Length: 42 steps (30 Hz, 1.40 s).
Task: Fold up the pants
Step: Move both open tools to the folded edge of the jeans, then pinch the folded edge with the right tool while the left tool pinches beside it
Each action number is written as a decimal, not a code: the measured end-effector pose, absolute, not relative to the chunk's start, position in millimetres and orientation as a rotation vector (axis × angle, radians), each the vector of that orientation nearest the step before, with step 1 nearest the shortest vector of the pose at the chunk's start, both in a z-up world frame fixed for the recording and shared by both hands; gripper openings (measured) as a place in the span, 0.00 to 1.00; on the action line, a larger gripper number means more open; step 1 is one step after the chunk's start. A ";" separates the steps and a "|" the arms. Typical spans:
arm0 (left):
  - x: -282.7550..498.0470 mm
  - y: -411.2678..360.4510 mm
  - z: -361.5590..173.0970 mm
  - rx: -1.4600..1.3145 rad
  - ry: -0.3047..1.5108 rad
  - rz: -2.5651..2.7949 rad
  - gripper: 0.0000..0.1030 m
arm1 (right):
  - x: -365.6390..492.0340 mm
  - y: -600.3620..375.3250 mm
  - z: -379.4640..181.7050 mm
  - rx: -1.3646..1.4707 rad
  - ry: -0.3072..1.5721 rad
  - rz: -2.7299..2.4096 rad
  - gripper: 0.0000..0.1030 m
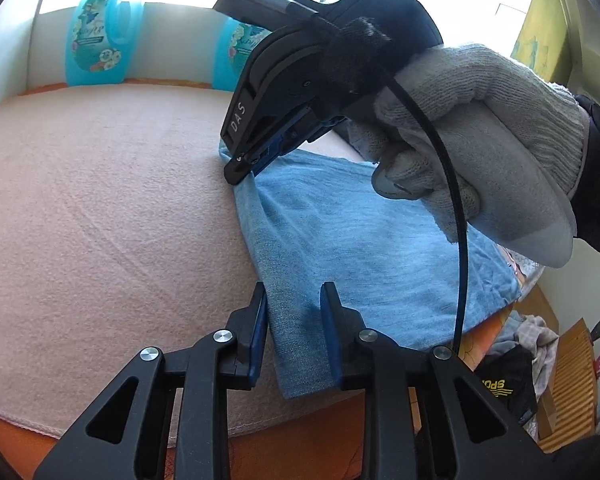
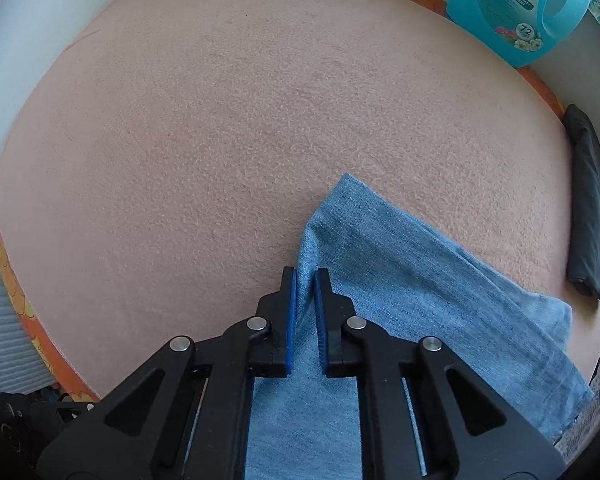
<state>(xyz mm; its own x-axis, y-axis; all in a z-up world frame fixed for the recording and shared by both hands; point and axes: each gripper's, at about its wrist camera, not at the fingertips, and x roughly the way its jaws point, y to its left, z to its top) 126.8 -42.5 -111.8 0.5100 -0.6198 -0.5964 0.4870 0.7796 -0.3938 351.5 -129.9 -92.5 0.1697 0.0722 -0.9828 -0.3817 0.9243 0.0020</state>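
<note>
Right fingers: clenched on a raised edge of the pants, the blue pads pressed against the thin denim fold between them; the gripper points steeply down at the cloth.
Right gripper from the left wrist view: its tip meets the far corner of the pants, where the cloth is drawn up into a small peak; a hand in a grey knit glove holds the handle, and a black cable hangs down from it.
Left fingers: set apart, straddling the near strip of the pants; the left pad stands clear of the cloth edge, and whether the right pad touches the cloth I cannot tell.
Pants: light blue denim, lying partly folded on the pink blanket, towards its right side, one long band running off to the right.
Blanket: fleecy, spread over an orange patterned cover that shows at its edges.
Behind: two turquoise detergent bottles stand against the white wall at the far edge.
Right edge: a dark folded cloth lies apart from the pants.
Beyond the near corner: a heap of clothes, low down.
</note>
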 end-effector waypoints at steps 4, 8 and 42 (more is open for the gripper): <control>134.1 -38.5 -114.4 -0.218 0.822 -0.650 0.44 | 346.4 -140.4 -78.6 -0.218 1.328 0.342 0.07; 136.3 -40.0 -116.4 -0.242 0.827 -0.685 0.37 | 340.1 -150.1 -62.1 -0.176 1.292 0.353 0.06; 110.3 -223.6 -4.9 -0.041 0.589 -1.198 0.07 | 243.5 -419.3 47.8 0.252 0.894 0.215 0.03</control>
